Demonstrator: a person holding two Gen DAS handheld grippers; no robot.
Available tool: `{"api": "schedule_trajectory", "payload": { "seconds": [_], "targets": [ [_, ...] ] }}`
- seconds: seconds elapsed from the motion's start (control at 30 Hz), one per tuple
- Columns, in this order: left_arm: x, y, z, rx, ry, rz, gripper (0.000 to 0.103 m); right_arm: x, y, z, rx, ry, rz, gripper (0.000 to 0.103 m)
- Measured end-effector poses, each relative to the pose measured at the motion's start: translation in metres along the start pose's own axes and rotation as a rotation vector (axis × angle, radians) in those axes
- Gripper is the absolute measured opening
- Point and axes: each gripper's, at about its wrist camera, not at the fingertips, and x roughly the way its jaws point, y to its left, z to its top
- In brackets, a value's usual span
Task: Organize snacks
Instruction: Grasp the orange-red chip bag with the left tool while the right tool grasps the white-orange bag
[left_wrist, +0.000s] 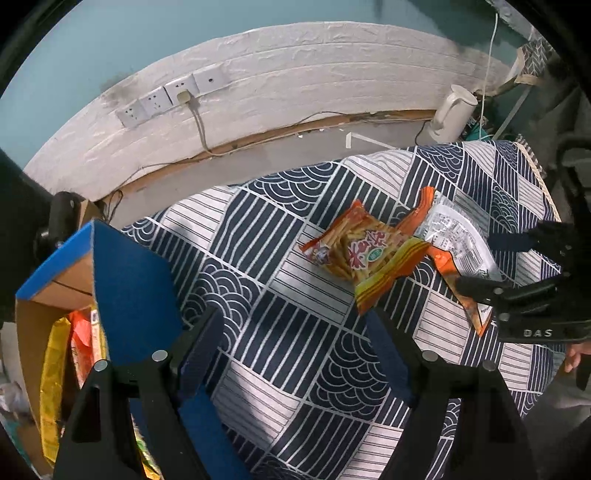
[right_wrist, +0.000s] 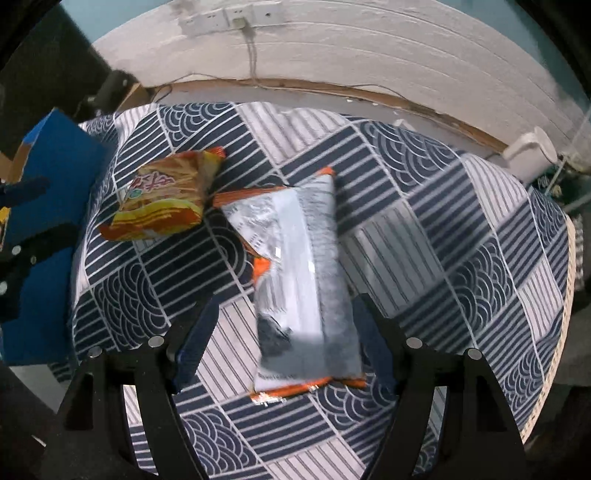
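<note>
Right claw (right_wrist: 284, 339) spread | silver packet (right_wrist: 299, 280) between fingers, unpinched | left claw (left_wrist: 295, 350) spread, empty

Navy-and-white patchwork tablecloth (right_wrist: 424, 206) here, squares of stripes beside squares of scalloped wave arcs. On it, an orange-and-yellow crinkly snack packet (left_wrist: 364, 256) with red lettering, and a silver foil packet (right_wrist: 299, 266) edged in orange, black print across it. A cardboard box (left_wrist: 129, 280) shows blue outside, brown inside. The wall (left_wrist: 314, 74) is white.
</note>
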Motion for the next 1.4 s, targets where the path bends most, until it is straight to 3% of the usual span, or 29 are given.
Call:
{"api": "schedule_trajectory", "payload": {
  "seconds": [0.37,0.4,0.43,0.6,1.13,1.4],
  "targets": [
    [0.017,0.003,0.008,-0.049,0.033,-0.014,0.081,0.028,-0.009,0.008,0.027,0.026,0.020,0.074],
    [0.019,0.003,0.010,-0.059,0.034,-0.020,0.081,0.030,-0.011,0.007,0.029,0.035,0.023,0.071],
    [0.019,0.003,0.013,-0.072,0.033,-0.029,0.081,0.031,-0.011,0.006,0.028,0.043,0.026,0.059],
    [0.022,0.003,0.025,-0.141,0.031,-0.084,0.081,0.021,-0.020,-0.001,0.007,0.031,0.015,0.036],
    [0.066,-0.006,0.057,-0.300,0.089,-0.170,0.081,-0.033,-0.071,-0.018,0.004,-0.035,-0.063,0.033],
    [0.090,-0.026,0.054,-0.244,0.160,-0.167,0.084,-0.040,-0.072,-0.020,0.009,-0.059,-0.047,0.034]
  ]
}}
